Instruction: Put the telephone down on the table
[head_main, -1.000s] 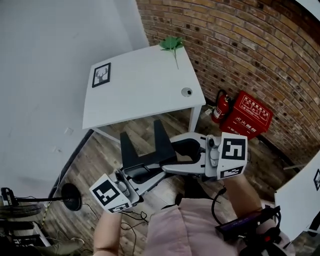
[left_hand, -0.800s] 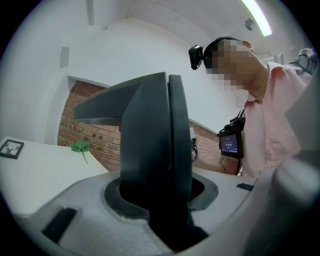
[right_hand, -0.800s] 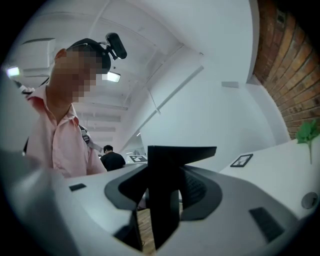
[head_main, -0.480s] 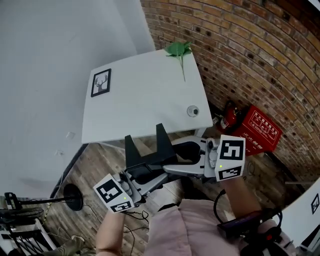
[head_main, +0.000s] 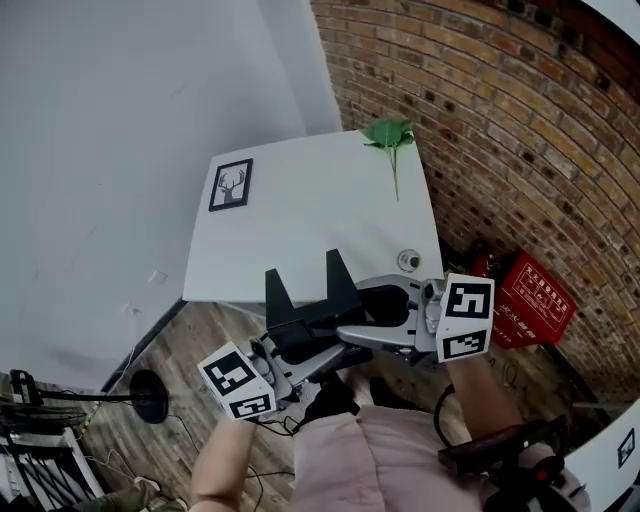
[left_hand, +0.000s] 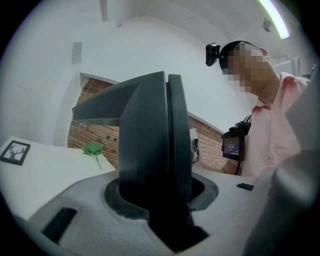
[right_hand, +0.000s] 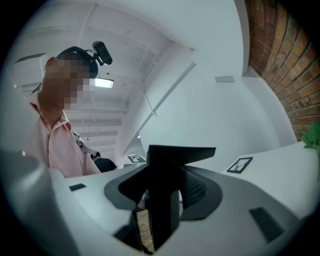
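The left tongs and the right tongs are both clenched on the black telephone, gripping it from 7 o'clock and 3 o'clock. It hangs in the air above the wooden floor, at the 6 o'clock edge of the white surface. On the surface, a framed picture lies toward 10 o'clock and a green leaf toward 1 o'clock.

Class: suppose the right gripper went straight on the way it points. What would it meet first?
The dark telephone, clamped in the jaws of the right gripper. Past it, the line seems to run toward the white wall, with the table off to one side, though depth is unclear.
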